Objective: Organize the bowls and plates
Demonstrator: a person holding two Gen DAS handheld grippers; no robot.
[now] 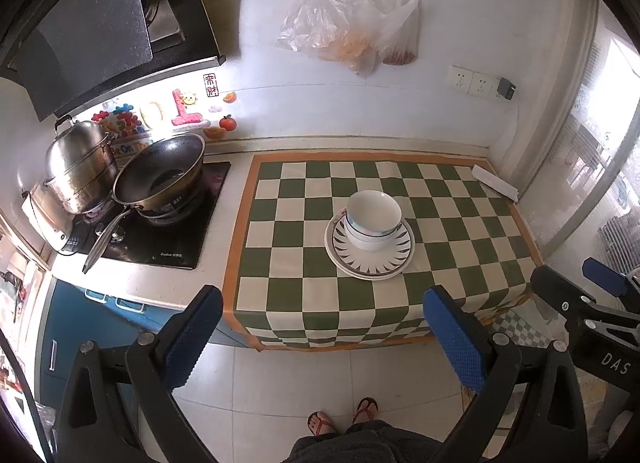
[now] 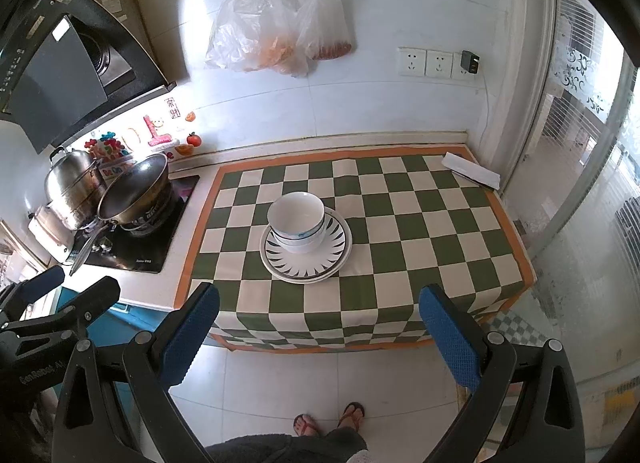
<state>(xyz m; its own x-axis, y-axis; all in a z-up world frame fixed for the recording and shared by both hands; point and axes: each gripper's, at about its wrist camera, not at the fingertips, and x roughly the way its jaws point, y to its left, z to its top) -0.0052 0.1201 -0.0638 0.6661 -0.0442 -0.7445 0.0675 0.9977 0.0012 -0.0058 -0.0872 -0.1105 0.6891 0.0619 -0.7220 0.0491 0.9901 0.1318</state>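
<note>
White bowls (image 1: 373,219) are nested in a stack on stacked white plates (image 1: 370,261) with a dark leaf-pattern rim, in the middle of the green checked cloth (image 1: 460,231). In the right wrist view the bowls (image 2: 297,221) and plates (image 2: 306,263) sit the same way. My left gripper (image 1: 322,327) is open and empty, held back from the counter's front edge, above the floor. My right gripper (image 2: 320,327) is open and empty too, also short of the counter. Each gripper shows at the side of the other's view.
A wok (image 1: 160,173) and a steel steamer pot (image 1: 78,167) stand on the stove at the left. A white folded paper (image 1: 496,183) lies at the cloth's back right corner. Plastic bags (image 1: 352,15) hang on the wall. A glass door (image 2: 580,183) is at the right.
</note>
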